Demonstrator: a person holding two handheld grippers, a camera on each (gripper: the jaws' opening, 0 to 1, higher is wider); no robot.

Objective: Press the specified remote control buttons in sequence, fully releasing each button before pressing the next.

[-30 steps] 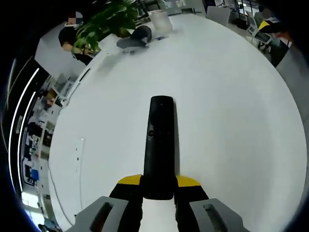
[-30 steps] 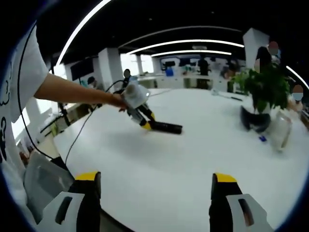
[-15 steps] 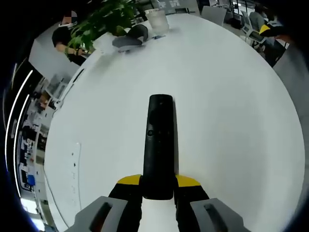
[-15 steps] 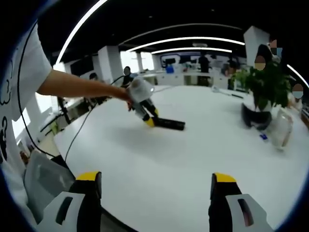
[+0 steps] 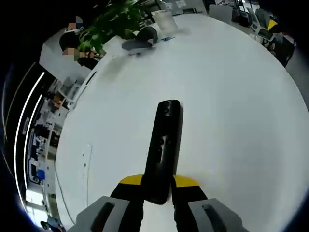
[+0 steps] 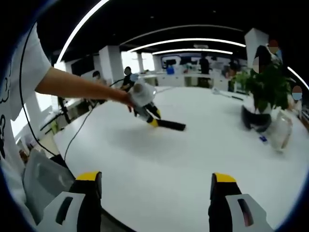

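Left gripper view: left gripper [image 5: 158,186] has its yellow-tipped jaws pinching the near end of a black remote control [image 5: 163,147], one jaw on each long side. The remote extends away from the jaws over the white table [image 5: 231,96], its far end tilted slightly to the right in the view, and small buttons are visible on its upper face. Whether the far end rests on the table or is held just above it cannot be determined. At the far edge of the table stand a green potted plant [image 5: 113,21], a dark rounded object [image 5: 140,41] beside it, and a clear container [image 5: 164,19] just right of that; the dark object's nature cannot be made out. Right gripper view: right gripper [image 6: 157,193] rises from the bottom of the view with its two yellow-tipped jaws spread wide apart and nothing between them, above the near part of the table [image 6: 193,159]. Well beyond it, a person's bare arm [image 6: 79,87] reaches in from the left and holds the left gripper [image 6: 154,121], which clamps the remote control [image 6: 171,125] low over the table's middle. A cable [image 6: 82,130] trails from that gripper across the table towards the near left edge. The potted plant [image 6: 265,87] stands at the right side of the table, with the clear container [image 6: 277,130] just in front of it.
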